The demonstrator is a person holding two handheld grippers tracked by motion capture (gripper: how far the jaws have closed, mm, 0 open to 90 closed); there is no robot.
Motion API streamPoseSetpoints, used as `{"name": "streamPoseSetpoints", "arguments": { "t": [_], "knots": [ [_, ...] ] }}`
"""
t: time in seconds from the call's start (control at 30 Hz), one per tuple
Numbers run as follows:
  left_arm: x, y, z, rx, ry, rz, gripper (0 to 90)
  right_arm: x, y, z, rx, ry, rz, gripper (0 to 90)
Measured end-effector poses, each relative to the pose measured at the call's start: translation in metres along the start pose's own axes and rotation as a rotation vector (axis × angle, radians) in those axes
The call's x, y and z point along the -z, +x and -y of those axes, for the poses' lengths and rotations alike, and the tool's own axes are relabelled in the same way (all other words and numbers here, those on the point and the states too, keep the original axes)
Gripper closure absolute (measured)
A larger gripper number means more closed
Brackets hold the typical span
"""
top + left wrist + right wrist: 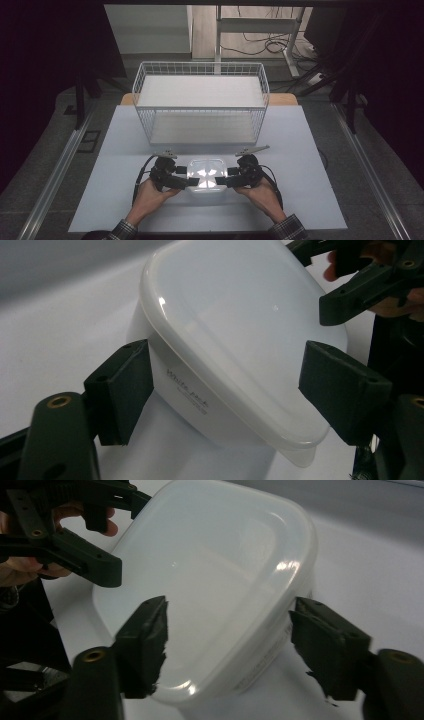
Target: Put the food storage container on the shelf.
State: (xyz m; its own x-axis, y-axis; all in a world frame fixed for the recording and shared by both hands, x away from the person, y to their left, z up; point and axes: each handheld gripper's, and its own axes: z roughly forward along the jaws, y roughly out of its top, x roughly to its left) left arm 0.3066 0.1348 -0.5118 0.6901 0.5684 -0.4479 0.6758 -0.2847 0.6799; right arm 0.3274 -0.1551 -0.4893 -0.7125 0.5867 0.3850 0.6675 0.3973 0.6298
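1. The table (300,200) carried a wire basket (200,100) at its far edge.
2. A lidded white box (206,176) sat near the front edge, between both grippers.
3. The left gripper (225,390) and the right gripper (230,640) each straddled a box corner, jaws spread, pads apparently not yet pressing.
4. Squeezing evenly on both sides should keep it level.
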Motion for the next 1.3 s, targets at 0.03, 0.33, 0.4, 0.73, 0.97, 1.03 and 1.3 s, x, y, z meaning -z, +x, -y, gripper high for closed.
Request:
{"name": "streamPoseSetpoints", "arguments": {
  "t": [0.03, 0.33, 0.4, 0.73, 0.97, 1.03, 1.3],
  "knots": [
    [0.002, -0.002, 0.000, -0.003, 0.007, -0.009, 23.5, 0.003, 0.001, 0.001, 0.004, 0.000, 0.005, 36.9],
    [0.020, -0.021, 0.009, -0.023, -0.021, -0.065, 53.3, 0.022, 0.011, 0.011, -0.016, -0.033, 0.038, 60.7],
    [0.023, -0.022, 0.010, -0.012, -0.030, -0.075, 58.9, 0.023, 0.013, 0.012, -0.039, -0.042, 0.043, 63.2],
    [0.029, -0.020, 0.012, 0.034, -0.109, -0.108, 77.1, 0.028, 0.018, 0.014, -0.075, -0.125, 0.078, 78.3],
    [0.031, -0.020, 0.011, 0.034, -0.133, -0.135, 78.8, 0.026, 0.024, 0.011, -0.018, -0.133, 0.119, 78.5],
    [0.034, -0.020, 0.009, 0.033, -0.144, -0.133, 78.9, 0.027, 0.024, 0.008, -0.017, -0.144, 0.112, 78.5],
    [0.045, -0.023, -0.001, 0.019, -0.175, -0.143, 79.0, 0.034, 0.028, -0.004, 0.013, -0.181, 0.111, 78.5]
  ]
}}
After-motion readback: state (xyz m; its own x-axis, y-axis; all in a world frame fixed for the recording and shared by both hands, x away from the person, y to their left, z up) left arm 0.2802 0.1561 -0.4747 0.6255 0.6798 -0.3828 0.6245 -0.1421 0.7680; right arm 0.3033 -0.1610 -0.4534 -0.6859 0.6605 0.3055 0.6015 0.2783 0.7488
